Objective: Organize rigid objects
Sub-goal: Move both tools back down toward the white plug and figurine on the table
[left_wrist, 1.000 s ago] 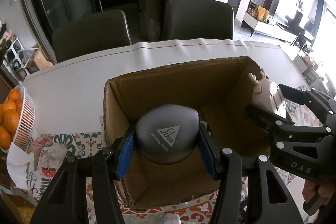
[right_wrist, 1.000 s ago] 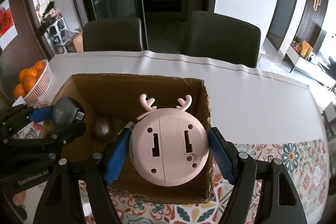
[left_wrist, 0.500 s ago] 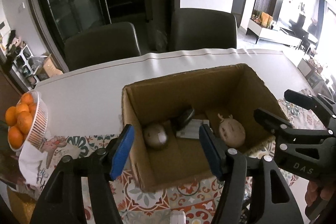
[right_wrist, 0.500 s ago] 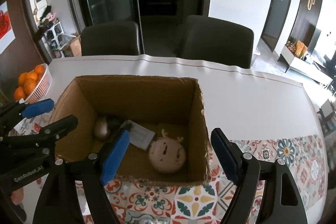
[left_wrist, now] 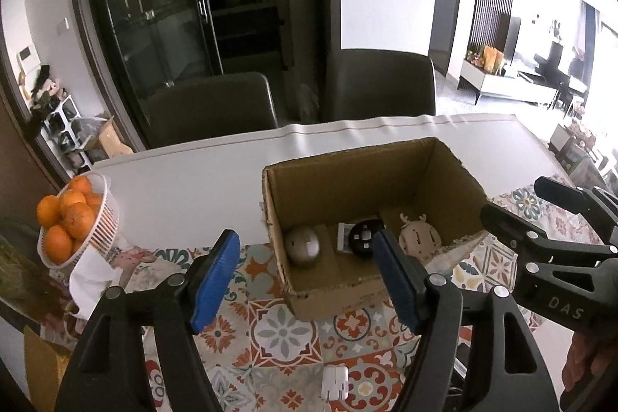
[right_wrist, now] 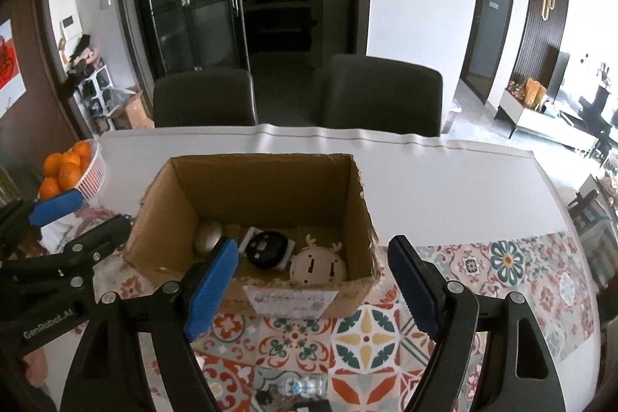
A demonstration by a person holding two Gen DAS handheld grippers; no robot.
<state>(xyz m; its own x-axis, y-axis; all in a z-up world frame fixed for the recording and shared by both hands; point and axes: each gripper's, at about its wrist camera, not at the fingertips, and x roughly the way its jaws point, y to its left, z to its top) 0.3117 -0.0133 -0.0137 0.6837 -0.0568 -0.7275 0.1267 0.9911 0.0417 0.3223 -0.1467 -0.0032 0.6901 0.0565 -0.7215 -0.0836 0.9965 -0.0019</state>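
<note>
An open cardboard box stands on the table. Inside it lie a pink round deer-antler toy, a dark round object on a white card, and a metallic egg-shaped object. My left gripper is open and empty, raised in front of the box. My right gripper is open and empty, also above and in front of the box. Each gripper shows at the edge of the other's view.
A white basket of oranges stands at the table's left. A patterned tile mat covers the near table, with a small white object on it. Two dark chairs stand behind the table.
Both grippers opened and dropped the dark round object and the pink deer toy into the box. Both have since pulled back and up, away from the box.
</note>
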